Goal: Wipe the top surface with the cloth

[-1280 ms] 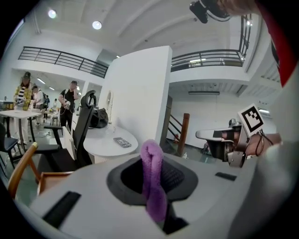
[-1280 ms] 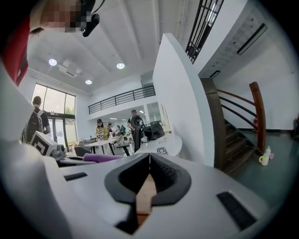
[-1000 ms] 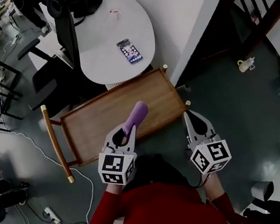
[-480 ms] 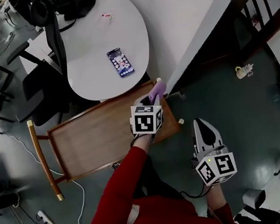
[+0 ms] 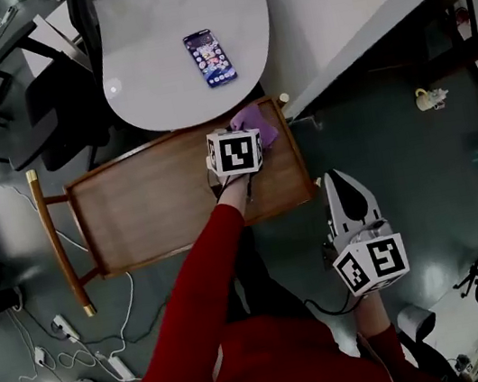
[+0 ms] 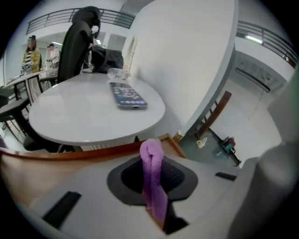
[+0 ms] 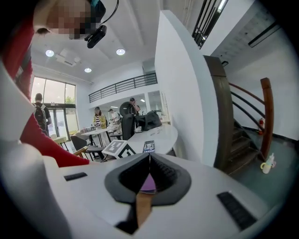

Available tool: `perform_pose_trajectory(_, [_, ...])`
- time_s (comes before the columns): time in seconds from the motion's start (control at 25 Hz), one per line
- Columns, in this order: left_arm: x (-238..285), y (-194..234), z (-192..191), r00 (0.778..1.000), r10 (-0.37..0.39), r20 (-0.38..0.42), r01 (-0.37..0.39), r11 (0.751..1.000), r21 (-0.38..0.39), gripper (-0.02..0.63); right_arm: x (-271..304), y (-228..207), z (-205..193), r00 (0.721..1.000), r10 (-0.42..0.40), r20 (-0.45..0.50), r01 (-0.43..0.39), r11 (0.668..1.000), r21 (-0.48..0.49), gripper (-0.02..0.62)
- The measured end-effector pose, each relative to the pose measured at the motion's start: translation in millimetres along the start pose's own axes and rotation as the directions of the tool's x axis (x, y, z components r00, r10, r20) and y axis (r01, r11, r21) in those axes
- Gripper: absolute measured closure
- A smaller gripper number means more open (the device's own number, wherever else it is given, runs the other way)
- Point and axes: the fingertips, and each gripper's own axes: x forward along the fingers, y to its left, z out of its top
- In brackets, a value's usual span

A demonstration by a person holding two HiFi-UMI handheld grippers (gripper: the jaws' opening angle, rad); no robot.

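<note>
Top surface of the wooden cart: a rectangular tray with a raised rim, lying across the middle of the head view, its handle bar at the left end. Above it, in the upper centre of the frame, stands a rounded white table, whose near edge overlaps the cart's far rim. Dark grey floor fills the right side of the frame.

A red sleeve runs from the bottom centre up to the left gripper, which sits over the upper right corner of the wooden top, its marker cube facing the camera. In the left gripper view its jaws are clamped on the purple cloth, which stands up between them as a folded loop with one tail hanging down. In the head view the cloth spreads over that same corner, just beside the corner post and the table's edge; whether it presses on the wood cannot be told.

The right gripper is in the lower right of the frame, off the cart's right end and over the floor, well apart from the cloth. Its jaws are closed together with nothing between them.

A phone lies flat on the white table, screen up, above the cloth.
</note>
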Motion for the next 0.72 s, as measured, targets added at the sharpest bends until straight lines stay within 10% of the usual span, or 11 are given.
perform_pose_trajectory(0.32, [-99.3, 153.0, -56.4, 0.971, 0.239, -0.014, -0.239, 0.966, -0.099, 0.552, 72.8, 83.8, -42.7, 0.953, 0.252, -0.171, -0.258, 0.966, -0.012, 0.583])
perform_pose_trajectory(0.72, [-221.5, 327.2, -122.2, 0.808, 0.579, -0.109, -0.589, 0.786, -0.187, 0.552, 114.8, 172.4, -75.1, 0.883, 0.394, -0.255, -0.414, 0.91, -0.025, 0.583])
